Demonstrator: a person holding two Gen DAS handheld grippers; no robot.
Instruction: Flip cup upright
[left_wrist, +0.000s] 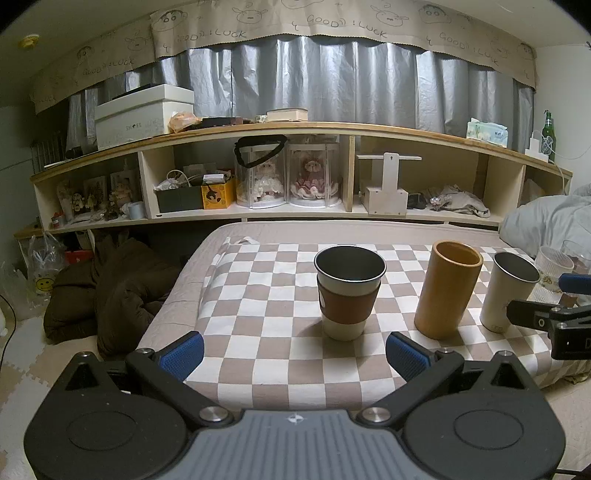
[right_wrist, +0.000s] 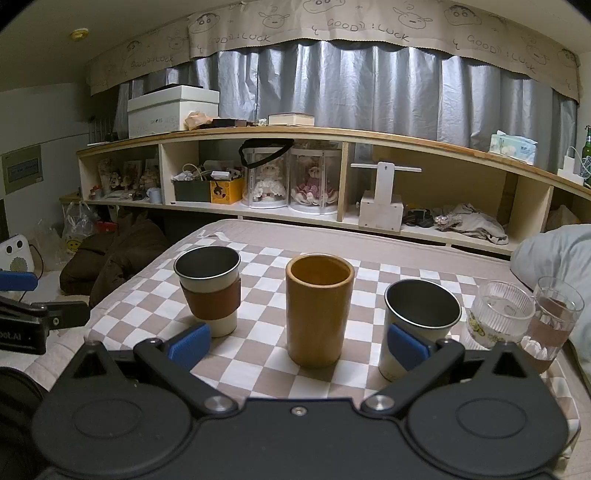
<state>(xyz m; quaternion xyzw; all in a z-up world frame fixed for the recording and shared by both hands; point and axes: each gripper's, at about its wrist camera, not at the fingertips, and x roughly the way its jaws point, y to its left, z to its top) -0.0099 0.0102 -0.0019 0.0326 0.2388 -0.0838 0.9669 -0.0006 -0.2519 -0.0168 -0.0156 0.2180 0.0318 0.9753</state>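
Note:
Several cups stand upright on a checkered cloth (left_wrist: 258, 314) on the bed. A white cup with a brown sleeve (left_wrist: 349, 291) (right_wrist: 210, 290) stands leftmost. A tall orange cup (left_wrist: 445, 290) (right_wrist: 318, 308) is in the middle. A plain white metal cup (left_wrist: 508, 291) (right_wrist: 419, 325) stands to its right. A ribbed glass cup (right_wrist: 498, 319) and a clear glass with a brown band (right_wrist: 552, 321) stand at the far right. My left gripper (left_wrist: 294, 354) is open and empty, in front of the sleeved cup. My right gripper (right_wrist: 299, 345) is open and empty, in front of the orange cup.
A long wooden shelf (left_wrist: 295, 129) with boxes, dolls and clutter runs behind the bed, under grey curtains. A brown blanket heap (left_wrist: 110, 295) lies on the floor at left. A grey duvet (right_wrist: 554, 251) lies at the right. The right gripper shows at the right edge of the left wrist view (left_wrist: 554, 317).

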